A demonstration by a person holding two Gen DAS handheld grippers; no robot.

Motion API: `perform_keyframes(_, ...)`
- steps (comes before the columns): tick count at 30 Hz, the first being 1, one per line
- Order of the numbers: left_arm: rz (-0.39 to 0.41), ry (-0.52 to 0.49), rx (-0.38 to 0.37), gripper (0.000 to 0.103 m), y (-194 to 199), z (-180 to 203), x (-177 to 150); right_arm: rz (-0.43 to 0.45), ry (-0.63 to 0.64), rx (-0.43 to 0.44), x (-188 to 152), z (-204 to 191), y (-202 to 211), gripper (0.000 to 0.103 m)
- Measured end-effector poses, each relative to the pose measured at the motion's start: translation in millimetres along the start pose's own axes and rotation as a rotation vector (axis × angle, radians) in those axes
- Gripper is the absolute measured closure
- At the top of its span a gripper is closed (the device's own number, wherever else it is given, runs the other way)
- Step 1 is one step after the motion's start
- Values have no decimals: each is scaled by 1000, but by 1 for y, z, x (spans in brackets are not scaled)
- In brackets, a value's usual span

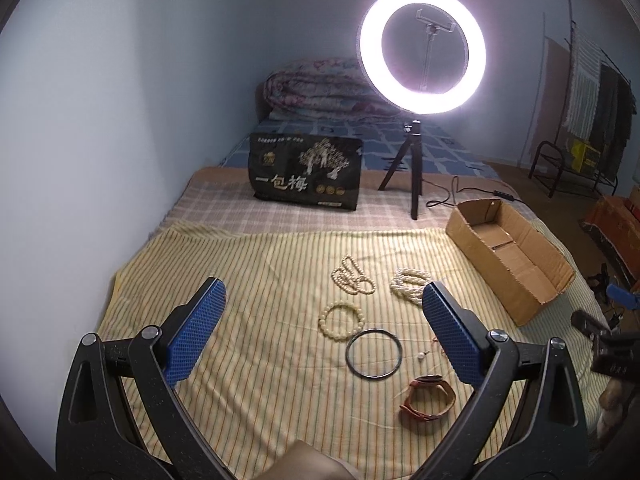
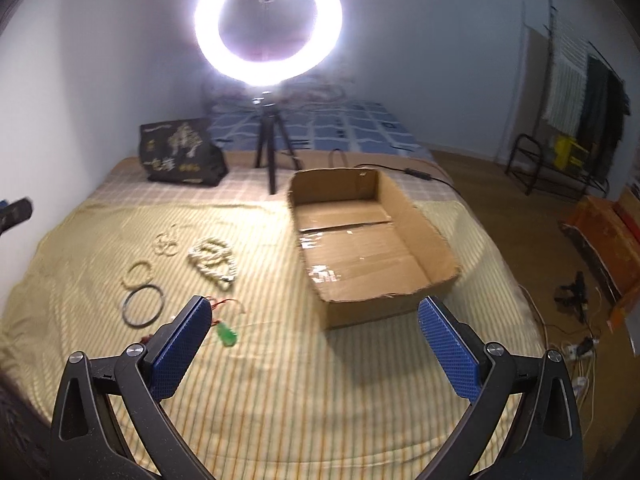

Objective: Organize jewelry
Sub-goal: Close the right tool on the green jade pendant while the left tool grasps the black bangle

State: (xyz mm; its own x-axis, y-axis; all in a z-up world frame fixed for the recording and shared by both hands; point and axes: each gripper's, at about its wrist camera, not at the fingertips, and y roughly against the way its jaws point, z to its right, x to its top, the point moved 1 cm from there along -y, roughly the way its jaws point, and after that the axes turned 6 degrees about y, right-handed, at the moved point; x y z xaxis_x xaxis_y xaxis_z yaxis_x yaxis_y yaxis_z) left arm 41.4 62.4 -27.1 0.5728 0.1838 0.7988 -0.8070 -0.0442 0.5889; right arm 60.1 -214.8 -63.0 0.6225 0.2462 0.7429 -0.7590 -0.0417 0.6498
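Claws (image 1: 322, 312) (image 2: 314, 330) hover spread above striped bedspread (image 1: 256, 280), seemingly empty.

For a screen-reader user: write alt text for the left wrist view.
The open left gripper hovers empty over jewelry scattered on a striped bedspread: pearl necklaces, a bead bracelet, a dark bangle and a brown-strapped watch. An empty cardboard box sits to the right, and a lit ring light stands behind.
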Motion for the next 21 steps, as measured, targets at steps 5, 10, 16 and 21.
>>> perform_keyframes(5,-29,6,4,7,-15,-12,-2,-4,122,31,-2,-23,-10,1)
perform_keyframes(10,-154,33,-26,35,-43,-20,-12,-30,179,122,-5,-38,-23,1)
perform_keyframes(16,-319,53,-95,57,-74,-15,-35,-100,255,186,-13,-55,-44,24)
perform_keyframes(21,-423,64,-125,59,-93,-9,-50,-180,257,232,-21,-59,-63,41)
